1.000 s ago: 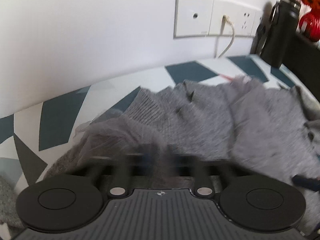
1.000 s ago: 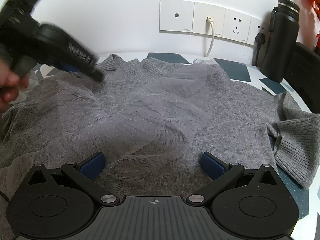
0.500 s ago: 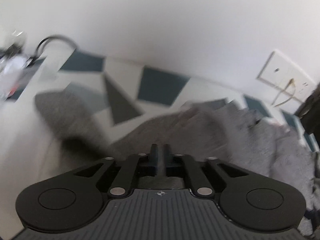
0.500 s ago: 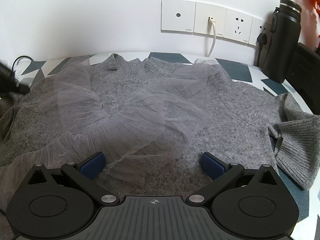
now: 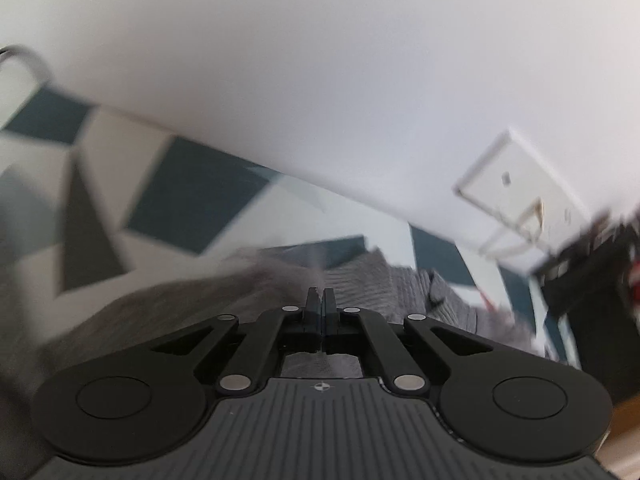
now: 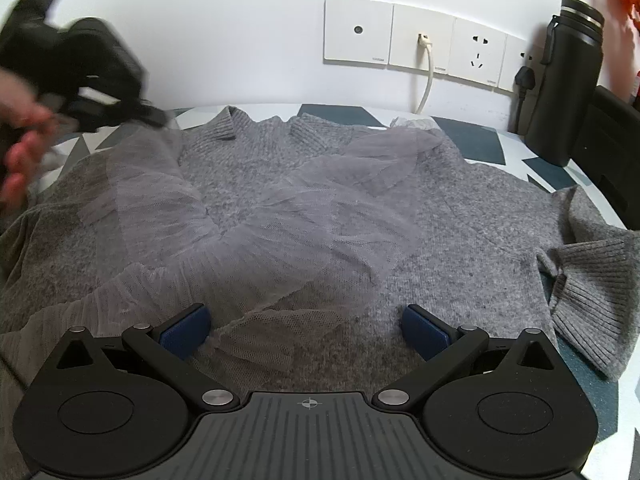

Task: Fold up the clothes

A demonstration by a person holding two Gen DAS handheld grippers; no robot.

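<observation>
A grey knit sweater point(image 6: 460, 216) with a sheer tulle overlay point(image 6: 280, 216) lies flat on the patterned table, collar toward the wall. In the right wrist view my left gripper point(image 6: 158, 116) reaches in from the upper left, tips at the sweater's left shoulder by the tulle edge, with a person's hand point(image 6: 24, 148) on it. In its own blurred view the left gripper point(image 5: 320, 300) has its jaws pressed together, a thin wisp of grey fabric between the pads, and the sweater point(image 5: 380, 284) just beyond. My right gripper point(image 6: 306, 332) stands open above the hem, holding nothing.
Wall sockets point(image 6: 420, 36) with a white cable point(image 6: 428, 76) sit behind the collar. A black bottle point(image 6: 568, 80) and a dark box point(image 6: 616, 152) stand at the far right. The teal-and-white tabletop point(image 6: 472, 140) shows around the garment. One ribbed cuff point(image 6: 592, 292) is folded at right.
The left gripper swung left out of the right wrist view, then came back to the left shoulder; its view has rolled. The right gripper and the sweater's body stayed put.
</observation>
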